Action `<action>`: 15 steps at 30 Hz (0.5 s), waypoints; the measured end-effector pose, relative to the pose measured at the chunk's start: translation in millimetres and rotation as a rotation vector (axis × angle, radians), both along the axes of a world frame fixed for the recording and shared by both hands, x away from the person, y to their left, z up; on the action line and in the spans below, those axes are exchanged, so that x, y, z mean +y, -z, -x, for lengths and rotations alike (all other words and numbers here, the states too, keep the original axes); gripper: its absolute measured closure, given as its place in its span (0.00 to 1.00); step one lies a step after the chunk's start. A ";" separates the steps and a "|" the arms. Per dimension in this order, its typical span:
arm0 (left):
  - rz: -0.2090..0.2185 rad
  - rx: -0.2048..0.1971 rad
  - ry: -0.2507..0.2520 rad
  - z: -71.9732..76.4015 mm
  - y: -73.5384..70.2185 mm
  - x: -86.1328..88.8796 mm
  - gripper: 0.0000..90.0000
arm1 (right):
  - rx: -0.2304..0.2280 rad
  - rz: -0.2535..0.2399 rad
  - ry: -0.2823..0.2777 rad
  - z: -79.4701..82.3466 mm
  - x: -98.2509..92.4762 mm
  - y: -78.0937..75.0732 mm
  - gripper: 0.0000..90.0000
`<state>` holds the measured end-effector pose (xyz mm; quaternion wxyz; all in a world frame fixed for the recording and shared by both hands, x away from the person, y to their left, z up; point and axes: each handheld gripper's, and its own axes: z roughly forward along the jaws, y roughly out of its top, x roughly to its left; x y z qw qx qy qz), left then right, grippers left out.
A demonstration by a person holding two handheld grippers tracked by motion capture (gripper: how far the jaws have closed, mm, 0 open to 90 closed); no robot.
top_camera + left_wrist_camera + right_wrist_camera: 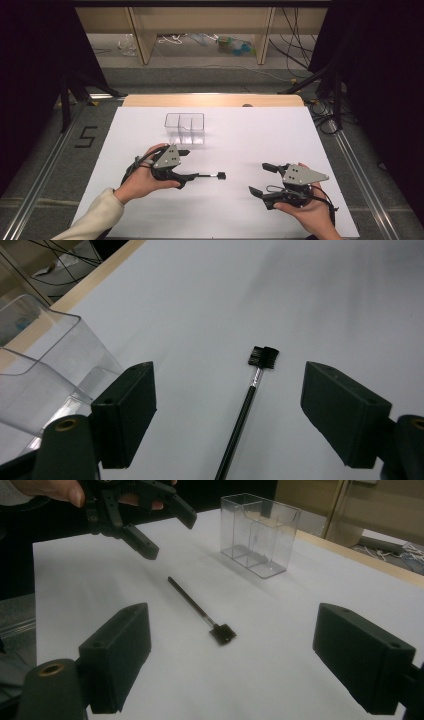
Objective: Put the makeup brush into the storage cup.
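We count one small black brush point(210, 175) lying flat mid-table, one clear divided box point(185, 128) behind it, and two grippers. Our left gripper point(186, 164) hangs over the brush handle, jaws wide, gripping nothing. Our right gripper point(259, 178) waits wide and empty, open white table point(250, 135) around.

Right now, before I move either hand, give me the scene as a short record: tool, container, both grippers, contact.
tool: thin black brush with a small bristle head, lying flat on the white table
container: clear divided box, upright, apart from the brush
left gripper: jaws open, hovering over the handle end of the brush, which lies between them untouched
right gripper: jaws open, nothing between them, aimed at the brush from the other side
contact: none on the brush
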<state>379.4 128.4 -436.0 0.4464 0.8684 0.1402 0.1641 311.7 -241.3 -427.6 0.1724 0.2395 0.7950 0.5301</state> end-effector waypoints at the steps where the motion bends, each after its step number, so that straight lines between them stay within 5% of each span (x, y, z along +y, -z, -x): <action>1: -0.019 -0.006 0.008 -1.1 -0.6 -1.6 0.26 | 0.001 0.000 0.000 0.0 0.0 0.0 0.19; 10: -0.135 0.009 0.092 -15.3 -6.8 -22.0 0.35 | -0.002 -0.012 -0.012 -0.9 1.5 1.5 0.19; 15: -0.277 0.040 0.164 -25.4 -4.9 -32.9 0.41 | 0.002 -0.008 -0.014 -1.2 1.3 1.8 0.20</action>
